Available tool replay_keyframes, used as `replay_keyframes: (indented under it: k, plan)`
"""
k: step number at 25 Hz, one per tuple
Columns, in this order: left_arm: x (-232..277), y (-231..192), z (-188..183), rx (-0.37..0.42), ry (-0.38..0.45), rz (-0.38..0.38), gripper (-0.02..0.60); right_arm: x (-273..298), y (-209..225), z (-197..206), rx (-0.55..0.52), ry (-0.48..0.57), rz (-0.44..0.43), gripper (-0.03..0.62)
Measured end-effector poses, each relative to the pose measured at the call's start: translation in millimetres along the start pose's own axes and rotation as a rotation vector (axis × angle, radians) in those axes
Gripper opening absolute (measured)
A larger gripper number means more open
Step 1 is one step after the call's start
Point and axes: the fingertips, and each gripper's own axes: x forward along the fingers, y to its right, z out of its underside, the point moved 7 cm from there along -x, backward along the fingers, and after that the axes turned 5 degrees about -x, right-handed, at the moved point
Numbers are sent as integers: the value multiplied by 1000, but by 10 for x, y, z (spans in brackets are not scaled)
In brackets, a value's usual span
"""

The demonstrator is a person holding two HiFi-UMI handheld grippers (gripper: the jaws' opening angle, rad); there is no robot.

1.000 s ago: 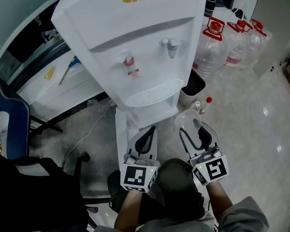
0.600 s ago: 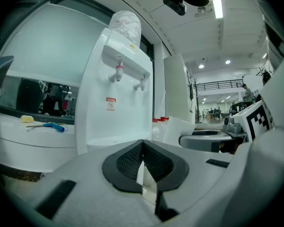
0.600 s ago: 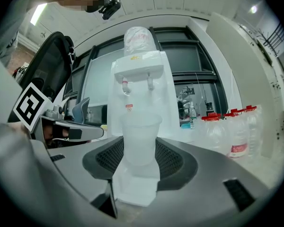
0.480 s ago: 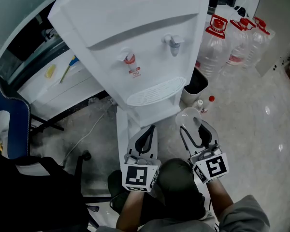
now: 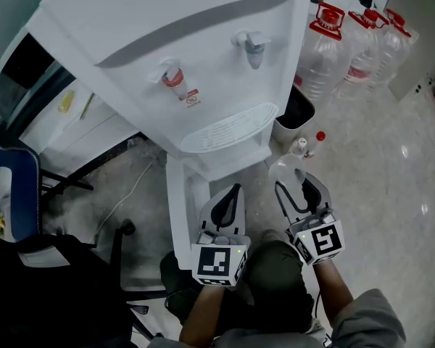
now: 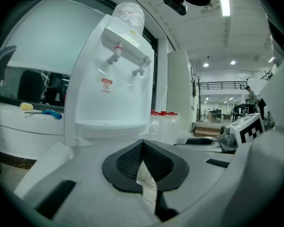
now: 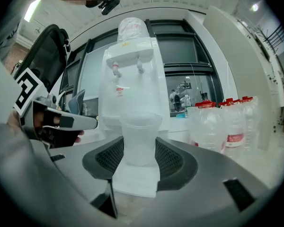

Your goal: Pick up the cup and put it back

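Pinching translucent, tapered plastic cup (image 7: pixel 139 138) in right tool (image 5: pixel 299 193)

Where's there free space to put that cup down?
The drip tray under the two taps looks bare. So does the shiny floor right of the right gripper holding the cup. It is crowded beside the dispenser: bin, small bottle, big water bottles. Left, a cable and chair legs clutter the floor.
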Motion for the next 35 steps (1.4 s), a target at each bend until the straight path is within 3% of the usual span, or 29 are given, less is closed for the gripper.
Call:
replay_keyframes:
  k: [8, 19, 28, 35]
  plan:
    - [177, 267, 401, -63, -31, -3, 9, 87, 130, 478, -18, -45, -31, 212]
    - [218, -145, 1058, -86, -54, -161, 9, 458, -44, 970, -25, -57, -127, 212]
    - [130, -405, 1522, -42, -34, -243, 9, 1066, -309, 1305, -58, -18, -193, 212]
    - [109, -515, 1784, -100, -60, -282, 9, 1504, -360, 1596, -55, -27, -190, 212]
